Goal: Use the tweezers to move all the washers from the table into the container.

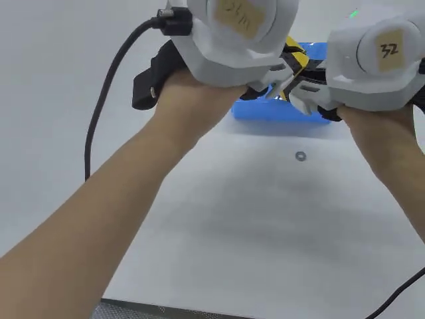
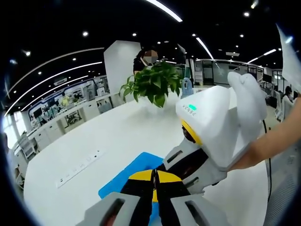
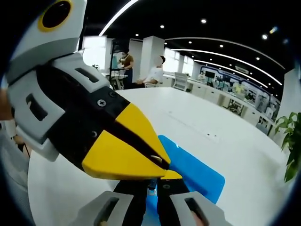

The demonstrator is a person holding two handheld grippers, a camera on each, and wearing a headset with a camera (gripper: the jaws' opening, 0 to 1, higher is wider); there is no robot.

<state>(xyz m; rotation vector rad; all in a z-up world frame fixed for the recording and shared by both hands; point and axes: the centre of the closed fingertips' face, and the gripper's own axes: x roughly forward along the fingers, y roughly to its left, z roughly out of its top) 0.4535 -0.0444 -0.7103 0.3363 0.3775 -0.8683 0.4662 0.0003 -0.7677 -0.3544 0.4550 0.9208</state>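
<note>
The head view gives me what neither gripper view does: one washer (image 1: 301, 156) lying flat on the white table (image 1: 232, 219), on my side of the blue container (image 1: 279, 111) and apart from it. The left gripper (image 1: 294, 58) and right gripper (image 1: 302, 86) are raised close together in front of the container. They hide most of it, so I cannot tell what it holds. A black cable (image 1: 109, 80) hangs from the left gripper, well left of the container.

Looking along the left gripper (image 2: 155, 182), I see its yellow tips pressed together with only a thin seam, directly above the container. The right gripper comes in from the right with its black jaws aimed at that same spot. Beyond the container there is a power strip (image 2: 80, 167), then a potted plant (image 2: 153, 84) with a person (image 2: 146, 59) behind it.

Looking along the right gripper (image 3: 152, 186), its black jaws stand narrowly apart over the container. A small pale thing sits in the gap, too blurred to name, and I cannot tell whether the jaws grip it. The left gripper's closed yellow jaws cross in front and show a small glint at the tip. I cannot say whether either is the tweezers. The container is a flat blue patch cut off by the jaws, and I cannot read its contents.
</note>
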